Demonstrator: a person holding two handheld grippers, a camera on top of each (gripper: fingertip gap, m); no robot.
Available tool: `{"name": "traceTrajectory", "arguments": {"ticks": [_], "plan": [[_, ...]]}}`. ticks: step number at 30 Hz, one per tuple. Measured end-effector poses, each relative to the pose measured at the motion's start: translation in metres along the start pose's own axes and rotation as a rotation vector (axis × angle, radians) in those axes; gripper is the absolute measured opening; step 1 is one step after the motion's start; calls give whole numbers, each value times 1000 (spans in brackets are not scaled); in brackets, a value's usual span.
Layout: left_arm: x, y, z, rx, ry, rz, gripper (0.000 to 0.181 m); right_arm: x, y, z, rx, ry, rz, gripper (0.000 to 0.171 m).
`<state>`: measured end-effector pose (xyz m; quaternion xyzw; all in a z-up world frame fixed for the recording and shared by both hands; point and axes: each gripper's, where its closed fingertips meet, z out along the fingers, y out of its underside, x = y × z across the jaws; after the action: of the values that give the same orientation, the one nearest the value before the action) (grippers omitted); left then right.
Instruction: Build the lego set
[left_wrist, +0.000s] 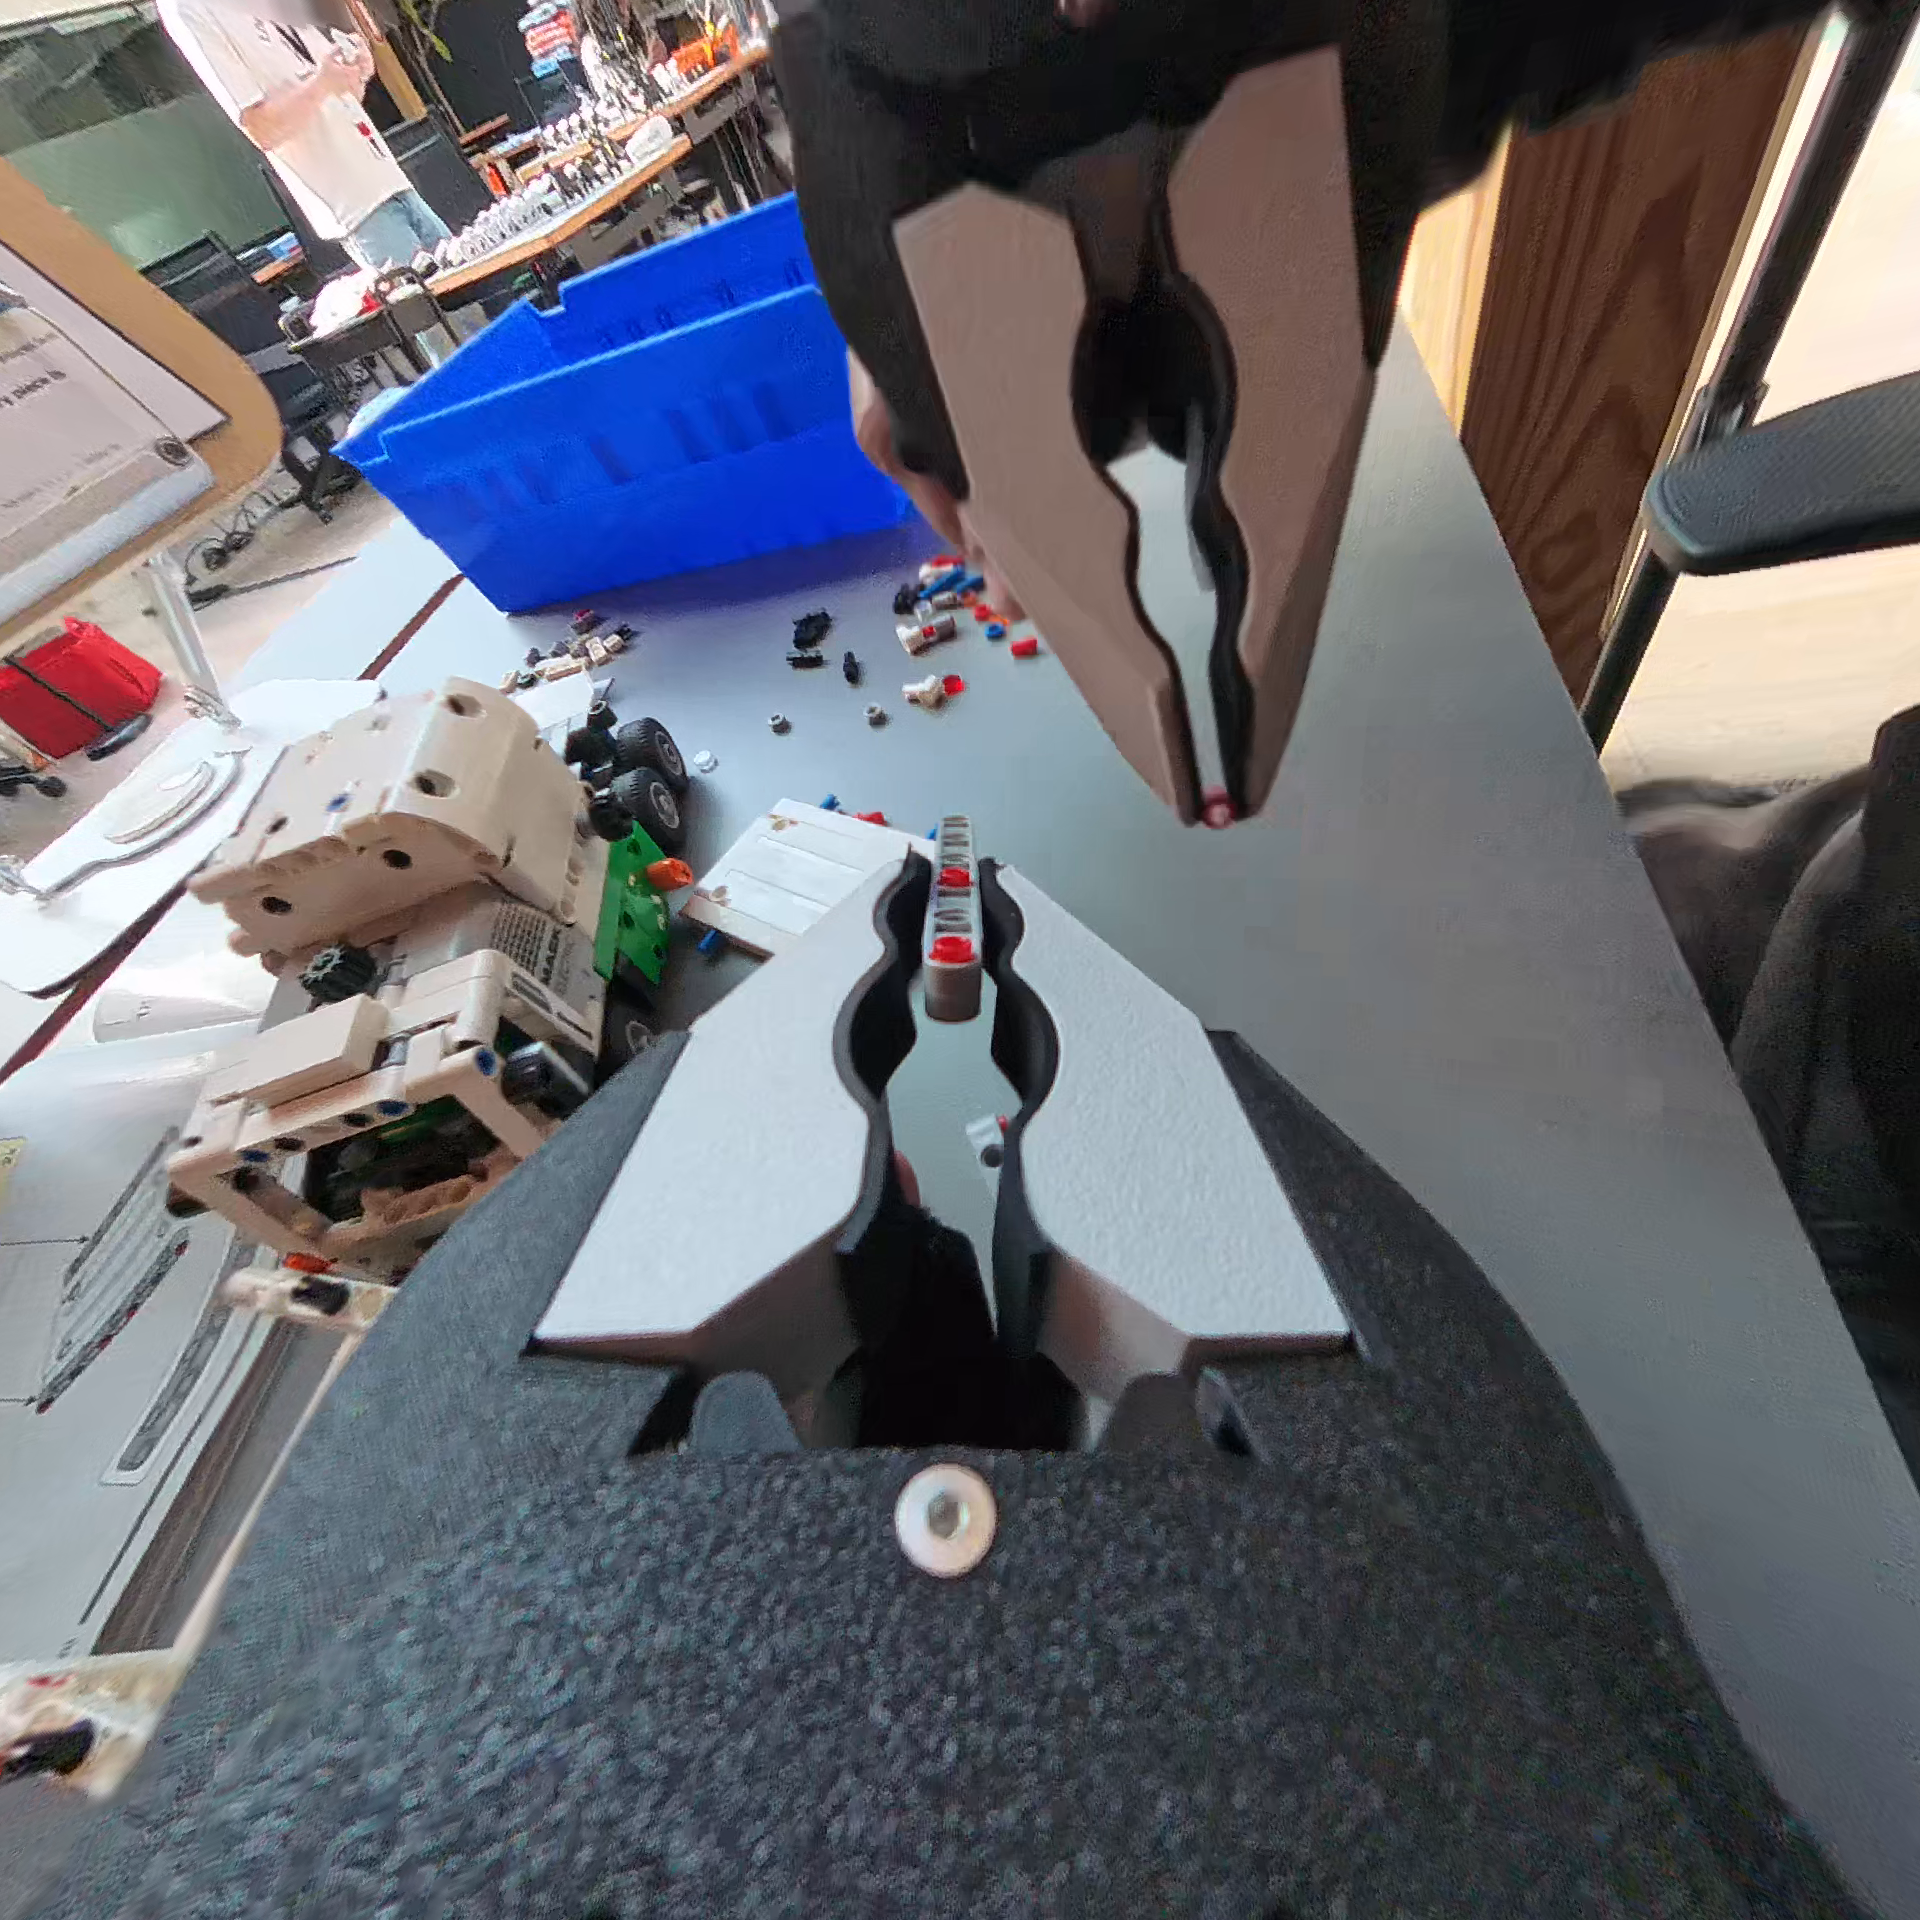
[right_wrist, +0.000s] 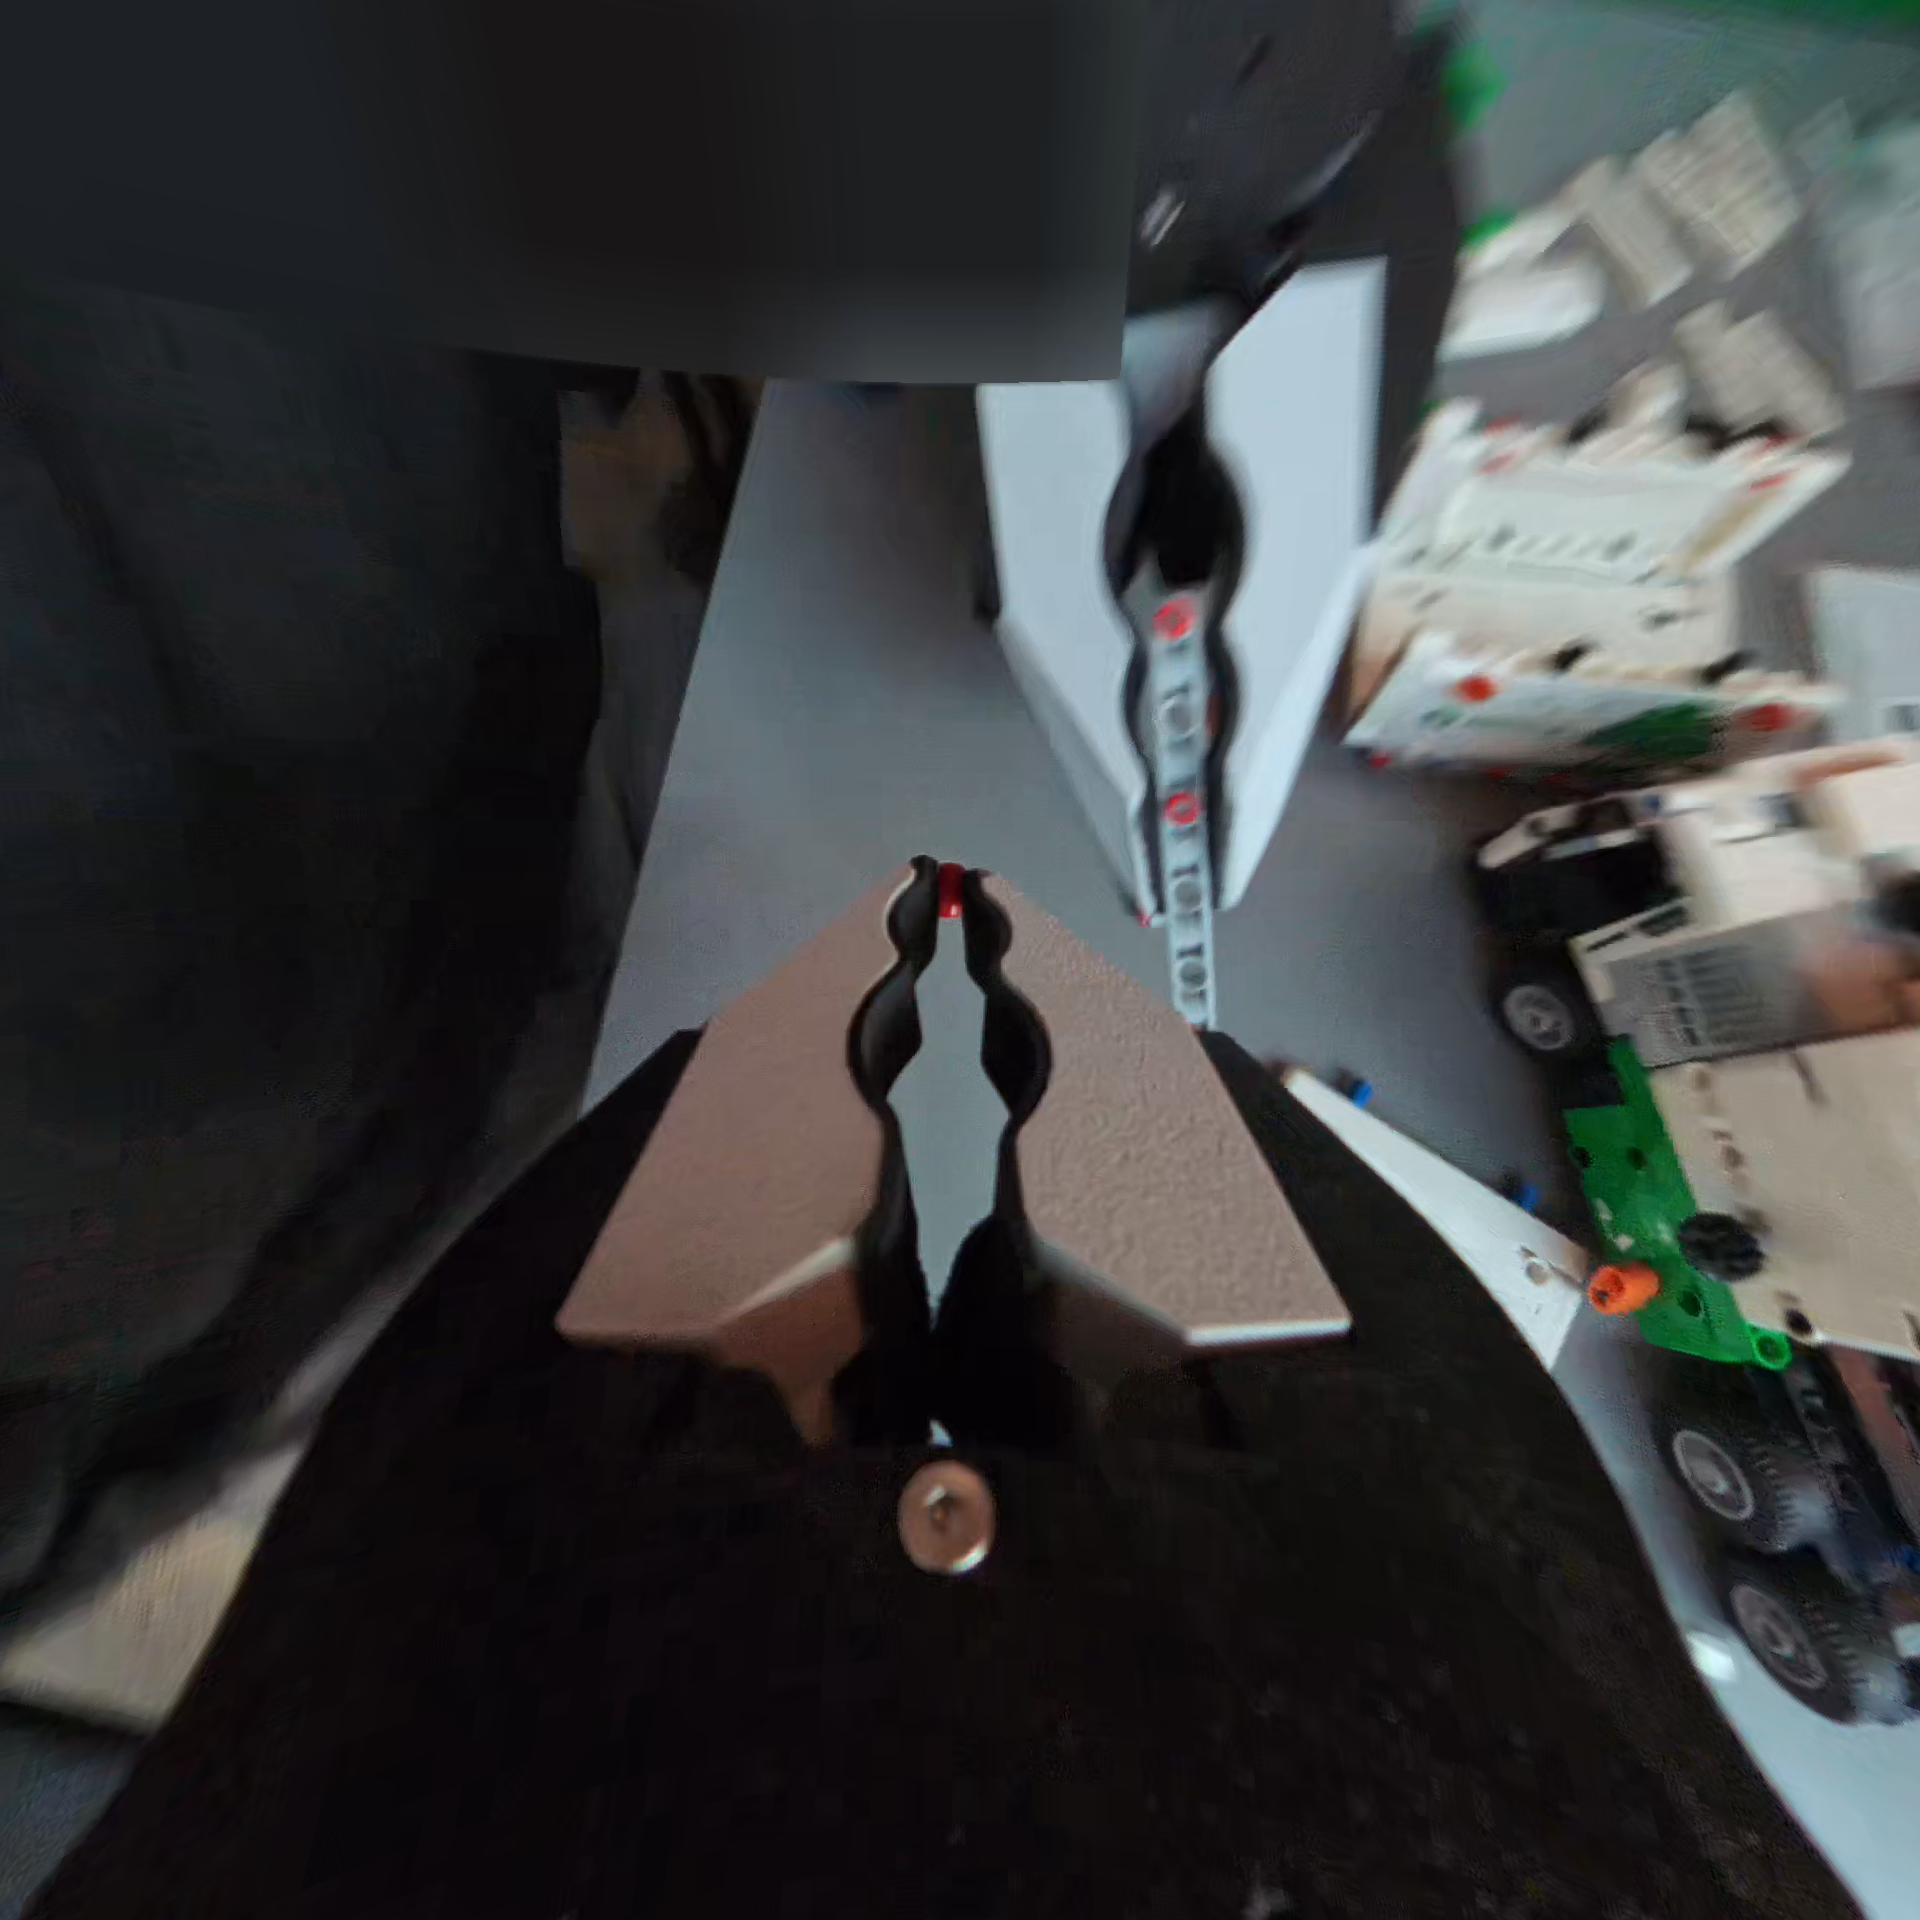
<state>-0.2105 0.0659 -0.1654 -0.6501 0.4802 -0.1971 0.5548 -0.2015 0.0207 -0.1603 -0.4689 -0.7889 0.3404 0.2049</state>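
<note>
My left gripper (left_wrist: 951, 883) is shut on a grey holed beam (left_wrist: 952, 935) with two red pins in it, held above the grey table (left_wrist: 1455, 1039). The beam sticks out past the fingertips. My right gripper (left_wrist: 1214, 810) comes down from above on the right, shut on a small red pin (left_wrist: 1214, 805) at its tips, just right of the beam's far end. In the right wrist view, my right gripper (right_wrist: 948, 888) holds the red pin (right_wrist: 948, 891), and the left gripper (right_wrist: 1184, 904) with the beam (right_wrist: 1184, 831) shows beyond it. A partly built white and green truck (left_wrist: 416, 987) lies to the left.
A blue bin (left_wrist: 644, 436) stands at the back of the table. Several small loose parts (left_wrist: 935, 634) lie scattered in front of it. A white panel piece (left_wrist: 790, 873) lies next to the truck. Paper sheets lie at the left. A chair is on the right.
</note>
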Motion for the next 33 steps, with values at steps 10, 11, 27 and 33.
{"name": "traceTrajectory", "arguments": {"ticks": [10, 11, 27, 33], "plan": [[-3, -35, -13, 258, 146, -430, 6, 59, -41, -39, 920, 586, 577, 3], [-5, -36, -14, 270, 158, -465, 6, 60, -40, -37, 911, 614, 574, 2], [-17, -39, -22, 312, 157, -575, 5, 60, -42, -32, 928, 733, 519, 3], [-18, -37, -20, 307, 125, -574, 5, 62, -38, -29, 912, 815, 534, 3]]}}
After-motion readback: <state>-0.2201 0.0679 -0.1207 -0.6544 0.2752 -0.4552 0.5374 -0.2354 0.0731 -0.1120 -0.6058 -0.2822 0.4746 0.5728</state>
